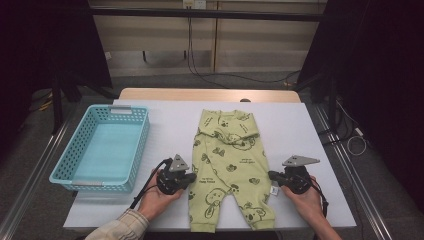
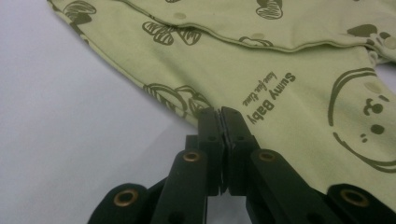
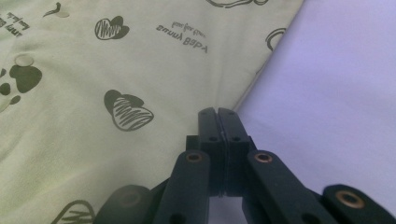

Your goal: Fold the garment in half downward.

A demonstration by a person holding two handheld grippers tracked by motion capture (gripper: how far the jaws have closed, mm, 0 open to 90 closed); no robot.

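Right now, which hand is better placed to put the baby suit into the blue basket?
Left, probably. The left gripper is shut on the baby suit's edge nearest the basket; the right gripper pinches the far edge.

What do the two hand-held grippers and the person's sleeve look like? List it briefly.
The left hand-held gripper and the right hand-held gripper both have a black body, two black jaws with brass-coloured rivets, and a grey three-cornered plate on top. A black cable trails from the left one. The left forearm wears a plaid sleeve.
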